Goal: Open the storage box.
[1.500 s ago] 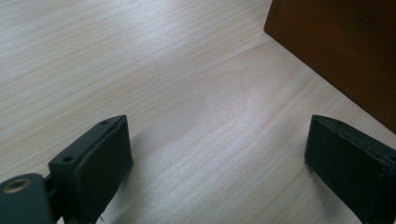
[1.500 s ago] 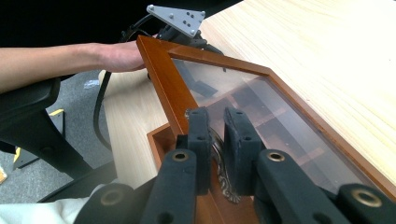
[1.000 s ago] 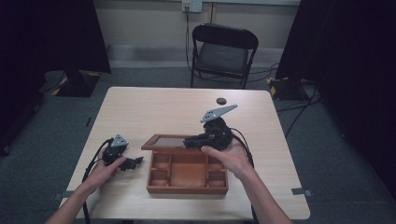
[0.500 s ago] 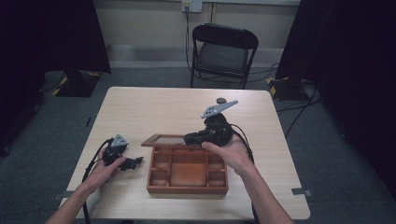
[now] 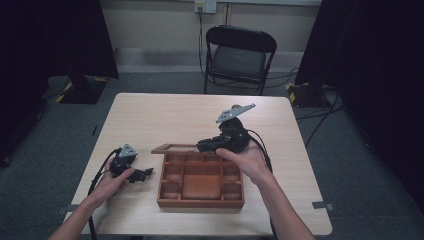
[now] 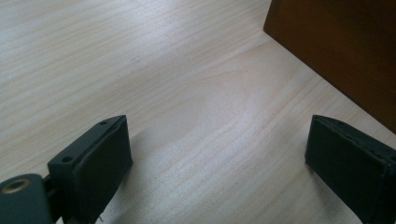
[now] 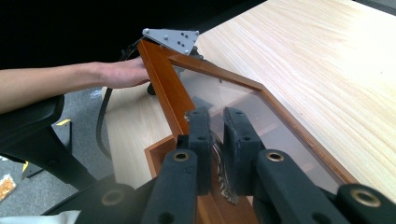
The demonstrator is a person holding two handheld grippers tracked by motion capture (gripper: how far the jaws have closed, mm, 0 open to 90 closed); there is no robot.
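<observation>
The right gripper [image 7: 215,135] is clamped on the frame of the glass lid [image 7: 233,100] of the wooden box [image 5: 200,180], holding the lid raised at the box's far edge (hinge side not discernible). The box sits near the middle of the table [image 5: 165,115]. The left gripper [image 6: 219,158] rests on the table just beside the box, jaws spread wide with nothing between them.

Pale wood table [image 5: 165,112] — compartment box [image 5: 200,200] resting
</observation>
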